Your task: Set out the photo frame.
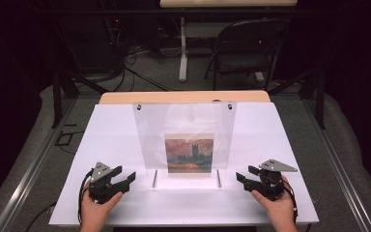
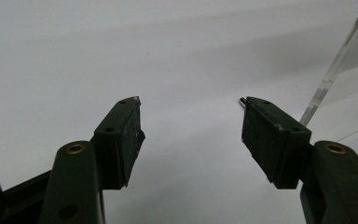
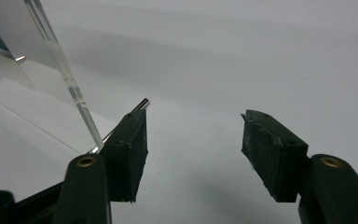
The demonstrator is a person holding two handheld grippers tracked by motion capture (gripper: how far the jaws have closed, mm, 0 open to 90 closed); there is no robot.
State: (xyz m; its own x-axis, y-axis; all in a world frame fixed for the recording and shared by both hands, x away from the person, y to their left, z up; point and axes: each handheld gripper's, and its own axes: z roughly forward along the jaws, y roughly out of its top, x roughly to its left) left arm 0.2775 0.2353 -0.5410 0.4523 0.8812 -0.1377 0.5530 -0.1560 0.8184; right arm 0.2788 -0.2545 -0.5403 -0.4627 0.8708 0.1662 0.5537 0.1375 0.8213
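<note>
Resting low on a white board point(image 1: 125, 208), two hands each hold a black gripper. The left gripper point(image 1: 124, 175) sits at about 7 o'clock on the board, and the right gripper point(image 1: 247, 175) sits at about 5 o'clock. Both point in toward the middle.

Between them stands a clear plastic frame point(image 1: 183, 125). It leans back a little and holds a small painting point(image 1: 189, 152) of a tall building under a red and orange sky. Two thin metal pins point(image 1: 155, 178) lie at the bottom of the frame, one near each lower corner. Two small screws sit at its top corners.

In the left gripper view, the left gripper's point(image 2: 190, 114) jaws stand wide apart with nothing between them, just bare white board. The clear edge of the frame shows at about 2 o'clock, close beside one jaw but not touching it.

In the right gripper view, the right gripper's point(image 3: 193, 123) jaws are open too and hold nothing. The frame's clear edge point(image 3: 70, 84) runs at about 10 o'clock, just beside one jaw. A pin tip pokes out past that jaw.

Past the board at 12 o'clock, a dark folding chair point(image 1: 244, 48) stands on the grey floor.
</note>
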